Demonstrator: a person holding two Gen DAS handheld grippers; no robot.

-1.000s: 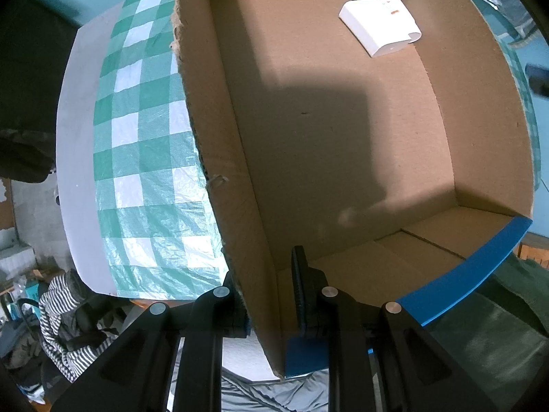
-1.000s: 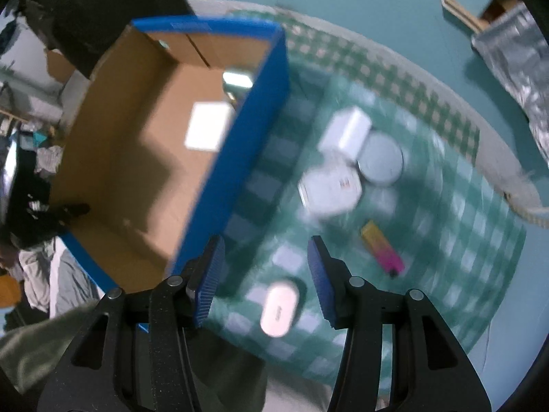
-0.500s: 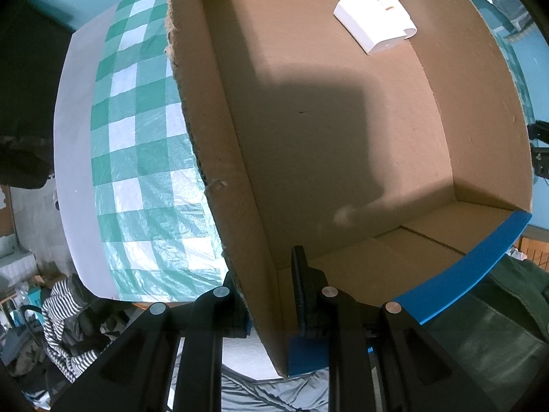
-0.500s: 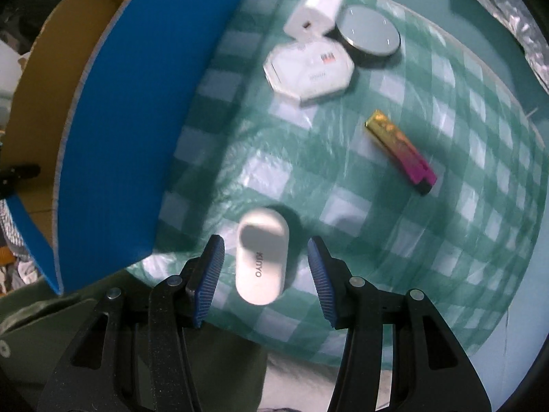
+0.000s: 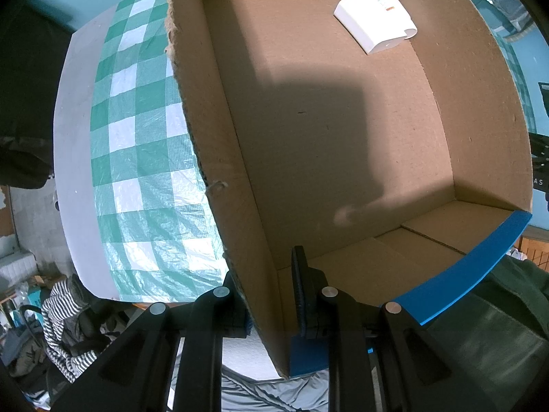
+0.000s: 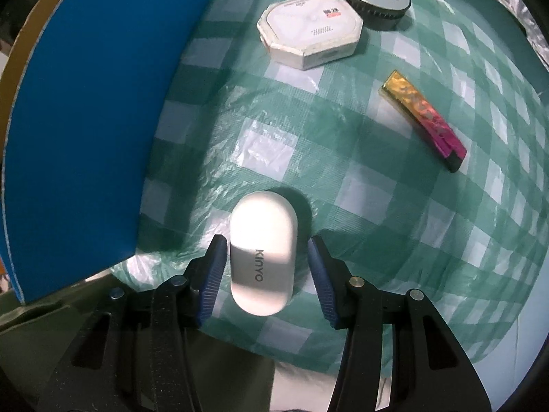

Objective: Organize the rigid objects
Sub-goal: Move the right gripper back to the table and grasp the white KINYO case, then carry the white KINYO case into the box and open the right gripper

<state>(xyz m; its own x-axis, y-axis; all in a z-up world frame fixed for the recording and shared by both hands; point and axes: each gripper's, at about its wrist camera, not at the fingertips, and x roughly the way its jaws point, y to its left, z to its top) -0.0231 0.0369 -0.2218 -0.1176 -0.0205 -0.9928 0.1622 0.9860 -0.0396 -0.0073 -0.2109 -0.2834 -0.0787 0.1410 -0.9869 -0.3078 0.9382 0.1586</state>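
White glossy plastic: the oval case lies on the checked worktop beside the box. Your right gripper straddles it, fingers closing, not yet touching. Looks light, stiff, slippery; take its long flat sides mid-length. Your left gripper pinches the box wall.

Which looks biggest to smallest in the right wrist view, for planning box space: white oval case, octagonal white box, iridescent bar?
1. White oval case, though it lies nearest the camera, so its lead is unsure.
2. Octagonal white box.
3. Iridescent bar.
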